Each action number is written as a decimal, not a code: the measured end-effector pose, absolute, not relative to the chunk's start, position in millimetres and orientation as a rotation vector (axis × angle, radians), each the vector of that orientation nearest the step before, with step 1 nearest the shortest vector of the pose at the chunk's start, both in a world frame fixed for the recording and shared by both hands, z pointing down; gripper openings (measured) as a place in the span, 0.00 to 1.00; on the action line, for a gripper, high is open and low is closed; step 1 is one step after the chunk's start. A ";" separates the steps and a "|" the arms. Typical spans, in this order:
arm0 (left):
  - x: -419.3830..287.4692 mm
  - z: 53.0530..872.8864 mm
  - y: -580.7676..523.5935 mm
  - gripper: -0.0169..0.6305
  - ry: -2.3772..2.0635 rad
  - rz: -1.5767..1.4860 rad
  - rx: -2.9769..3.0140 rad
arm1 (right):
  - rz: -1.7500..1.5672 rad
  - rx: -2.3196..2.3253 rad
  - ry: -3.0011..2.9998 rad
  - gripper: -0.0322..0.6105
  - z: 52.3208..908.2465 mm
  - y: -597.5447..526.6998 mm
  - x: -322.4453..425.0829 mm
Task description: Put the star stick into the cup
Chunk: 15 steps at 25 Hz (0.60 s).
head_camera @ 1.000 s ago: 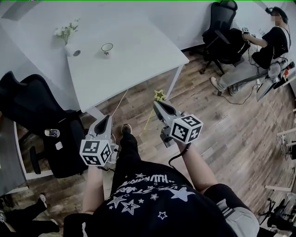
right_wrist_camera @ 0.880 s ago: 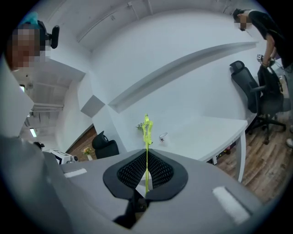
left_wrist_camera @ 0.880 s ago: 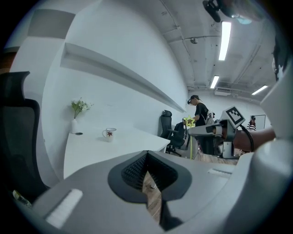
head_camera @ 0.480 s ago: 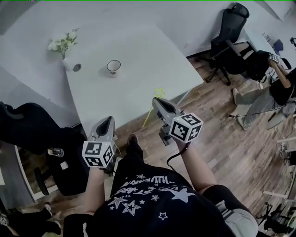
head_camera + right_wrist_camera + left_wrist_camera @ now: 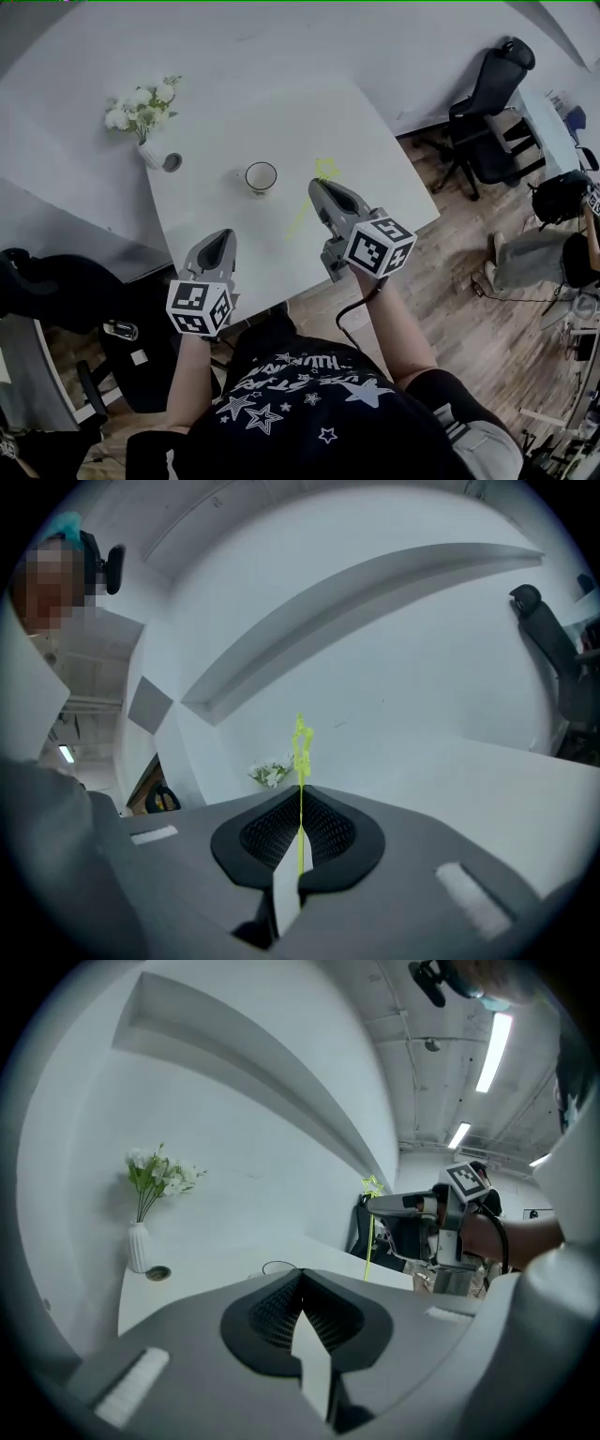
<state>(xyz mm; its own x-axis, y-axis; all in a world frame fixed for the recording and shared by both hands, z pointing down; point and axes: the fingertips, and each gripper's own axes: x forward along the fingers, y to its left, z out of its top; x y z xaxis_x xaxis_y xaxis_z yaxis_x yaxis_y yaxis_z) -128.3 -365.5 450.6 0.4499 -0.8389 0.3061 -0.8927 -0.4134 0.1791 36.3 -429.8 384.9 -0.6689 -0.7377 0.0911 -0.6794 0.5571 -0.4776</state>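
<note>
The yellow-green star stick [image 5: 315, 192] is pinched in my right gripper [image 5: 316, 190], its star end up over the white table [image 5: 375, 150] and its thin tail slanting down-left. In the right gripper view the star stick [image 5: 301, 761] rises straight out of my right gripper [image 5: 300, 810], whose jaws are closed on it. The cup [image 5: 261, 176], white with a dark rim, stands on the table just left of the star. My left gripper [image 5: 217, 246] hovers at the table's near edge, shut and empty. From the left gripper view, the cup [image 5: 279, 1268] peeks over my left gripper [image 5: 301, 1288].
A white vase of flowers [image 5: 142, 111] and a small round dark lid [image 5: 172, 162] sit at the table's far left. Black office chairs stand at the right [image 5: 492, 84] and at the near left [image 5: 56, 291]. A seated person [image 5: 548, 258] is at the right edge.
The view has closed in on the table: both grippers, earlier over the wooden floor in front of it, are now over the tabletop. The star stick now hangs next to the cup.
</note>
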 end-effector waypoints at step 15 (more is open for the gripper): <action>-171.5 442.6 -458.3 0.03 -1.489 0.193 2.385 | -0.665 -1.222 2.637 0.08 359.3 -553.8 -12.5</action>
<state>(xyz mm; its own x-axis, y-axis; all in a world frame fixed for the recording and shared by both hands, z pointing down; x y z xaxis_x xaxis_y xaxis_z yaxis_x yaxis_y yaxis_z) -171.5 -458.3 442.6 0.4474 -0.8492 0.2806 -0.8926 -0.4047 0.1985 -12.5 -553.8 359.3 -0.6534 -0.7559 0.0402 -0.6846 0.5674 -0.4576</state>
